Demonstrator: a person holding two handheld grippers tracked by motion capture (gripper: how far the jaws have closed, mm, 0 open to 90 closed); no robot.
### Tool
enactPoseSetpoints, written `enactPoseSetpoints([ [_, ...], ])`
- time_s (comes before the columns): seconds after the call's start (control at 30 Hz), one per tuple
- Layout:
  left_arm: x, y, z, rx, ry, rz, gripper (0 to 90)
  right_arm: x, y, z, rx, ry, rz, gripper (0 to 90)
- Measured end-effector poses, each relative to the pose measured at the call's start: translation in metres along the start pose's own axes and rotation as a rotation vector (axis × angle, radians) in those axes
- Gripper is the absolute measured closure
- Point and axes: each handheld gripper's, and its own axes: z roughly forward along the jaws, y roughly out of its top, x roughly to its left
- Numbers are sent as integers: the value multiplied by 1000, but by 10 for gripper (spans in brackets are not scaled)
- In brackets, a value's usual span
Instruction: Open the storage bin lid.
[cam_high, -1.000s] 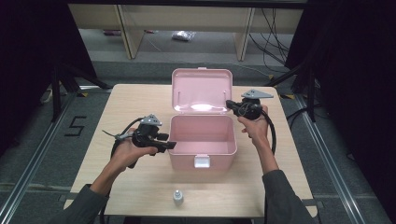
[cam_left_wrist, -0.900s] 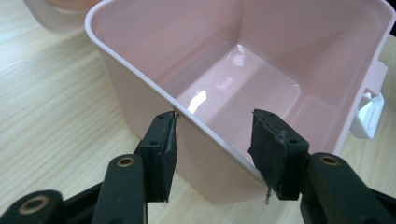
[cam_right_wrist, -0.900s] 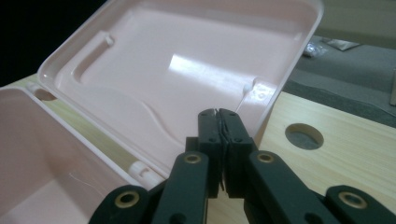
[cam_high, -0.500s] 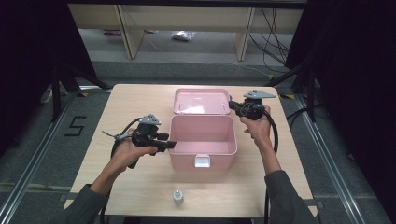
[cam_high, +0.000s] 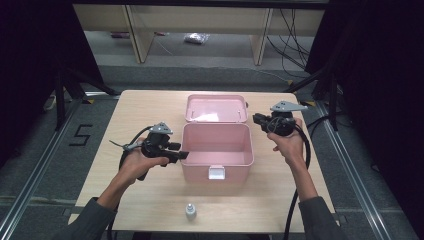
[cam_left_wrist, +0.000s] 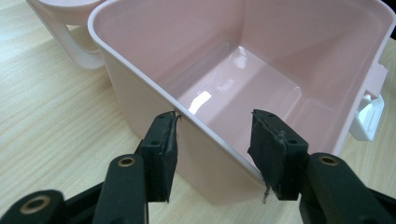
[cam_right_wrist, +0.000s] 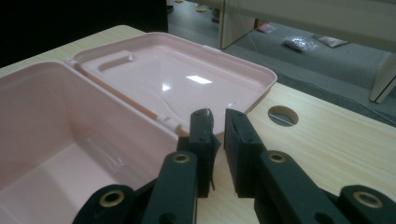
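Where the bench (cam_high: 300, 200) comes closest to the person, a small white bottle (cam_high: 190, 210) stands upright near its front edge, well apart from everything else. Farther in, at the middle of the bench, sits an open pink box (cam_high: 216, 150). Its long axis runs side to side across the bench, its mouth faces up, and its white latch (cam_high: 216, 173) points toward the person. The inside is bare and glossy.

The left gripper (cam_high: 176, 151) is held level at the box's left end, pointing right along the box's long axis. In the left gripper view its fingers (cam_left_wrist: 161, 151) straddle the left wall near a corner, one outside and one inside. The outer pad meets the rim, while the inner pad stands off the wall, so the grasp looks loose rather than clenched.

Beyond the box's body, the lid (cam_high: 216, 108) lies folded back flat on the bench, hinged along the rear edge, its inner face up and its long axis also side to side.

The right gripper (cam_high: 257, 119) hovers just beside the lid's right edge, pointing left. Its fingers (cam_right_wrist: 204, 135) have just been opening and are released, with a narrow gap and nothing between them. A round hole (cam_right_wrist: 283, 115) in the bench lies past the lid's corner.
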Motion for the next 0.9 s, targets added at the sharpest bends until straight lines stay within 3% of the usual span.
enactPoseSetpoints([
  [0.1,0,0,0,1,0,0,515,7,0,-16,20,1,6,775],
  [0.13,0,0,0,2,-1,1,515,9,0,-20,14,-7,-19,763],
  [0.23,1,1,-1,6,-11,3,518,20,-4,-38,-3,1,-23,743],
  [0.27,2,1,-1,14,-12,19,519,23,-7,-42,-10,7,-22,733],
  [0.3,1,1,-1,10,-12,10,519,25,-9,-48,-15,5,-32,727],
  [0.33,2,1,-1,9,-12,18,519,30,-11,-53,-9,9,-2,722],
  [0.37,3,1,0,-10,-16,39,519,31,-14,-56,-16,17,-11,720],
  [0.4,2,1,-1,4,-13,8,519,32,-16,-60,-4,15,-14,711],
  [0.43,4,1,0,-11,-17,37,520,34,-17,-63,7,21,-15,709],
  [0.63,4,1,0,-12,-13,36,520,39,-32,-76,18,8,-18,684],
  [0.77,4,1,0,-12,-13,36,521,43,-42,-84,40,4,8,659],
  [0.8,4,1,0,-11,-13,36,521,42,-45,-87,41,1,-8,657],
  [0.83,3,1,0,-12,-13,36,521,45,-48,-90,51,-1,17,653],
  [0.9,4,1,0,-12,-13,36,521,47,-55,-93,56,-17,13,643],
])
